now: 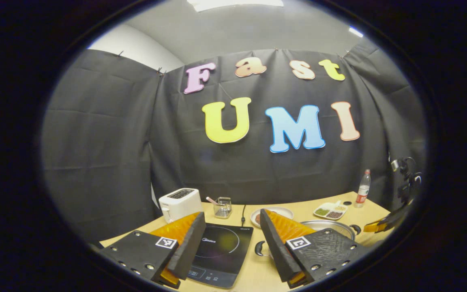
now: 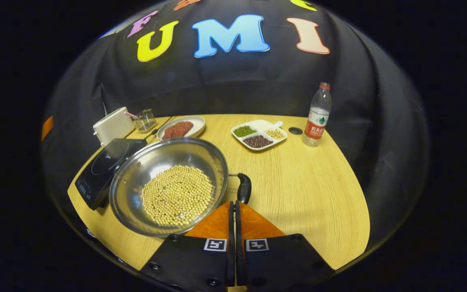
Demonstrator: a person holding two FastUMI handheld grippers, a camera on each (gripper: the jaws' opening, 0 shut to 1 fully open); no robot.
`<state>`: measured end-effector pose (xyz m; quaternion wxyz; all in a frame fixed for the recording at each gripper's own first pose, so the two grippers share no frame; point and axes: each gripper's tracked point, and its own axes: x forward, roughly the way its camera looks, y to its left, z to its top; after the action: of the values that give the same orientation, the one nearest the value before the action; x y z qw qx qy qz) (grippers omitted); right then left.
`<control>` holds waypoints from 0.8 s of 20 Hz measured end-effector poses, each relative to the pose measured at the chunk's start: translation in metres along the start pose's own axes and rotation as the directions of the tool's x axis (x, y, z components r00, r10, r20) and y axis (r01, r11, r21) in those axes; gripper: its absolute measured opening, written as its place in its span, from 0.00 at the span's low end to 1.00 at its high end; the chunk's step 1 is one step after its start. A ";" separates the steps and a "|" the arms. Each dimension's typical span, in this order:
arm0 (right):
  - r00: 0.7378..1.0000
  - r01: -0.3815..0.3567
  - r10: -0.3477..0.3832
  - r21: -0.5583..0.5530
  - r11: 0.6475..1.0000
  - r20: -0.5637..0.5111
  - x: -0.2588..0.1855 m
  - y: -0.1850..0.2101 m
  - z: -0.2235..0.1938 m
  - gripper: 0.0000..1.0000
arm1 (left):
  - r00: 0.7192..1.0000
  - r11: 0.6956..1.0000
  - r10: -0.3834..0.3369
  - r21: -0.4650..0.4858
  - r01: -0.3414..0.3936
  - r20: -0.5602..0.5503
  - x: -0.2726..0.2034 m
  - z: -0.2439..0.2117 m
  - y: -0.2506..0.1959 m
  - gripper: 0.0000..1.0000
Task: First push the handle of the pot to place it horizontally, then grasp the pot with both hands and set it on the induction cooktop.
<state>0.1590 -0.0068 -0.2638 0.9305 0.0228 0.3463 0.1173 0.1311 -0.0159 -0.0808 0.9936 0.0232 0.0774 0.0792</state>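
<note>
A steel pot (image 2: 148,162) holding soybeans (image 2: 176,194) sits on the wooden table (image 2: 298,182), just right of the black induction cooktop (image 2: 103,164). Its dark side handle (image 2: 244,187) points toward the right gripper view's camera. My right gripper (image 2: 233,204) is shut, with nothing between its fingers, and its tips sit at the near end of that handle. In the left gripper view my left gripper (image 1: 231,215) hangs open above the cooktop (image 1: 221,249). The pot (image 1: 328,225) lies behind its right finger, another pot handle (image 1: 260,248) shows between the fingers, and the right gripper (image 1: 383,224) is at far right.
At the back stand a white toaster (image 2: 113,125), a wire basket (image 2: 146,119), a plate of red food (image 2: 181,128), a divided dish of beans (image 2: 259,135), a bottle cap (image 2: 295,130) and a water bottle (image 2: 317,115). A camera rig (image 1: 405,178) stands at the right.
</note>
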 end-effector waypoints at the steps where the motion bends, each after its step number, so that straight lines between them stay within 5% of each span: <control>1: 0.999 -0.017 0.016 0.012 1.000 0.046 -0.006 0.002 0.010 0.12 | 1.000 1.000 -0.002 -0.005 0.002 -0.003 0.004 -0.002 -0.004 0.80; 4: 0.987 -0.015 0.013 0.011 1.000 0.161 -0.017 0.002 0.038 0.88 | 0.999 1.000 -0.025 -0.016 0.025 -0.024 0.021 -0.010 -0.018 0.82; 5: 0.981 -0.011 0.010 0.002 1.000 0.193 -0.023 0.000 0.045 0.94 | 0.999 1.000 -0.027 -0.012 0.027 -0.021 0.026 -0.009 -0.020 0.80; 13: 0.968 0.027 -0.027 0.005 1.000 0.251 -0.029 -0.006 0.067 0.98 | 0.985 0.988 -0.153 -0.016 0.152 -0.076 0.066 -0.034 -0.055 0.85; 16: 0.972 0.060 -0.064 0.023 0.998 0.228 -0.022 -0.010 0.061 0.98 | 0.973 0.979 -0.201 -0.040 0.197 -0.112 0.080 -0.053 -0.058 0.80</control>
<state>0.1845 -0.0194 -0.2044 0.9671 0.0325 0.2385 0.0821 0.2100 -0.0584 -0.1482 0.9906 -0.0036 0.1353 -0.0184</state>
